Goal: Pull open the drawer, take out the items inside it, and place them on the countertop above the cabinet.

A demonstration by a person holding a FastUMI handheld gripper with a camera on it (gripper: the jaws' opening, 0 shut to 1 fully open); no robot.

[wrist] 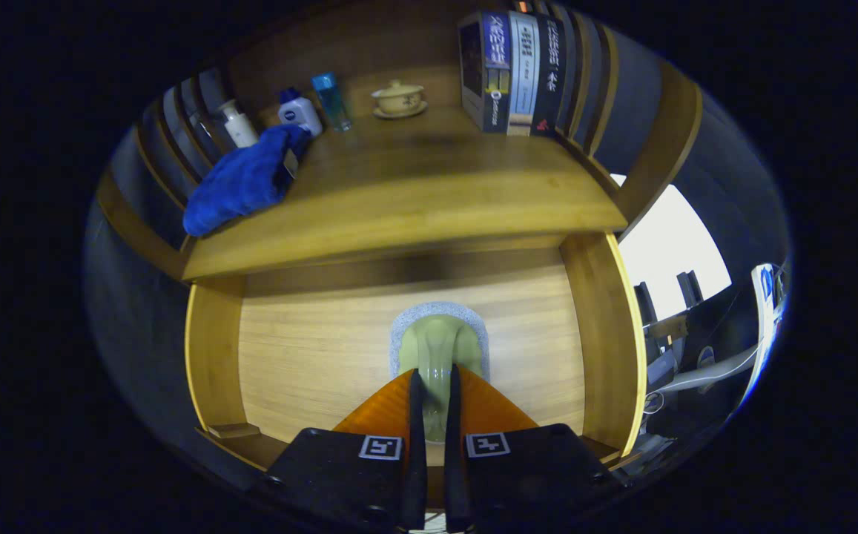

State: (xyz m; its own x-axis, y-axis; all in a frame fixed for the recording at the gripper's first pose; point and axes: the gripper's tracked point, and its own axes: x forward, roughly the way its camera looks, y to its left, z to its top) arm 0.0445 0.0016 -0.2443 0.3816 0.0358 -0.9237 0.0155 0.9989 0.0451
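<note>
Two fingers (433,386) nearly together, clamped on a greenish cup-like item (440,348) held between them. Item seen over the open drawer (369,348), above a grey round pad (406,326) lying on the wooden drawer floor. Can't tell whether item rests on the pad or hangs clear of it. Drawer pulled out, side walls visible left and right of the fingers.

Bench (414,193) above the cabinet, beyond the fingers. On it, left end: blue cloth (243,182) bunched at the edge, partly overhanging. Just behind the cloth: white bottle (238,122), white bottle with blue cap (299,111) touching the cloth, blue-capped clear bottle (332,100) just beside that. Middle rear: lidded tea bowl on saucer (399,98), well apart from the bottles. Right rear: row of books (514,70) standing upright, spines facing out. Slatted wooden rails along both bench sides.

Outside the cabinet on the right: bright white area, cables and dark equipment, too blurred to identify.
</note>
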